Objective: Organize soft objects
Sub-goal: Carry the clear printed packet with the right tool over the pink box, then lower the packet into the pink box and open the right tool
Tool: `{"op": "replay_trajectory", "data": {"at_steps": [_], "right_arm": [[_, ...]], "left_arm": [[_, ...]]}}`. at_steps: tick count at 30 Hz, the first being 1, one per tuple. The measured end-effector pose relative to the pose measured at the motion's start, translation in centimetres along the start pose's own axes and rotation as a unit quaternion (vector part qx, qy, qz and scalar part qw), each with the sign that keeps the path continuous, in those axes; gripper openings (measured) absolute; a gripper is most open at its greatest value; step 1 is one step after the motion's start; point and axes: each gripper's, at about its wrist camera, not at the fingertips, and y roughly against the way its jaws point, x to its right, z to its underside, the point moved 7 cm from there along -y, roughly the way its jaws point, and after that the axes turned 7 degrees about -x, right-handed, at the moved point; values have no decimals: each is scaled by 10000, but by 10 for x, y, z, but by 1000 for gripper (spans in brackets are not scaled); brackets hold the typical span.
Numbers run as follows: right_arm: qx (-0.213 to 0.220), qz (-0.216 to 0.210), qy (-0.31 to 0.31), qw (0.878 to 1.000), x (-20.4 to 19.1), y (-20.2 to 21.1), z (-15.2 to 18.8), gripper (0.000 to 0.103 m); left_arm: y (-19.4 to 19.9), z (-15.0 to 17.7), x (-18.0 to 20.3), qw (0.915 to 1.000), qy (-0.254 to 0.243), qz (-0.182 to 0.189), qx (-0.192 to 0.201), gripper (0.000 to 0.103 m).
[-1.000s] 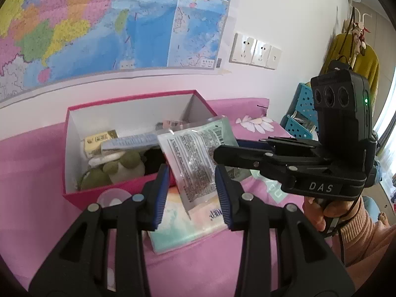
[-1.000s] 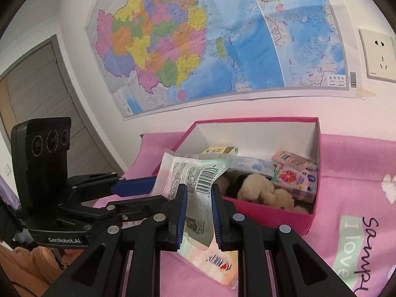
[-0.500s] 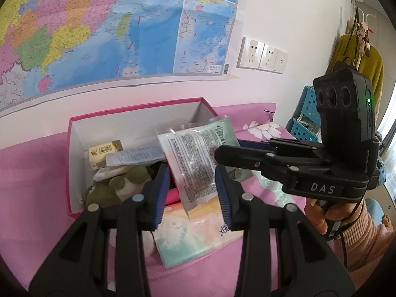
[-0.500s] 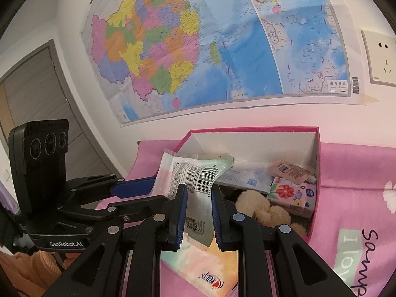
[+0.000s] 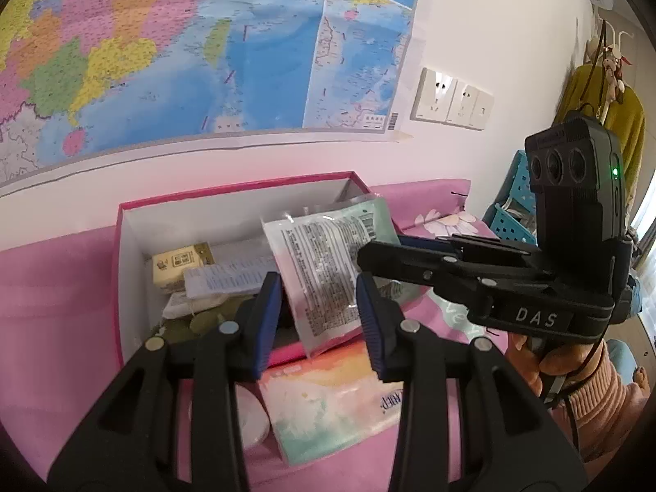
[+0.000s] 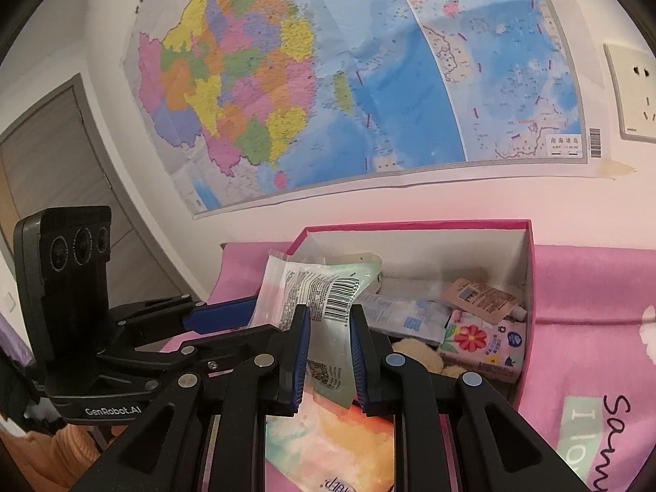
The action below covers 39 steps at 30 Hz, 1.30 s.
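A flat printed plastic packet (image 5: 324, 274) hangs over the front of a pink-rimmed white box (image 5: 127, 225). My right gripper (image 6: 330, 352) is shut on the packet (image 6: 324, 299) and holds it upright above the box (image 6: 529, 270). My left gripper (image 5: 322, 322) is open, its blue pads either side of the packet's lower part without touching. The right gripper (image 5: 393, 254) reaches in from the right in the left wrist view. The box holds plush toys (image 6: 414, 352), a flowered tissue pack (image 6: 484, 338) and small packets.
A pastel tissue pack (image 5: 328, 402) lies on the pink cloth (image 5: 49, 299) in front of the box, with a white round object (image 5: 250, 414) beside it. A wall map and sockets (image 5: 451, 98) are behind. A blue crate (image 5: 512, 209) stands at right.
Both grippers and the held packet have risen and tilted slightly over the box. The right gripper stays shut on the packet, and the left stays open.
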Motion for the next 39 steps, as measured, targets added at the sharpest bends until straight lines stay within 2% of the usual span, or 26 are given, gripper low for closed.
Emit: {"op": "replay_trajectory", "data": {"at_steps": [25, 34, 38, 39], "right_arm": [[-71, 47, -143, 9999, 15, -21, -14, 19], [-136, 78, -325, 9993, 24, -35, -18, 19], [-198, 141, -492, 9985, 34, -46, -22, 22], [-231, 211, -548, 9980, 37, -49, -23, 27]], "left_arm": [[-21, -13, -15, 9996, 214, -75, -170, 40], [-36, -23, -24, 9985, 378, -154, -361, 40], [-47, -25, -33, 9967, 571, -236, -535, 40], [-48, -26, -36, 9962, 642, -224, -549, 40]]}}
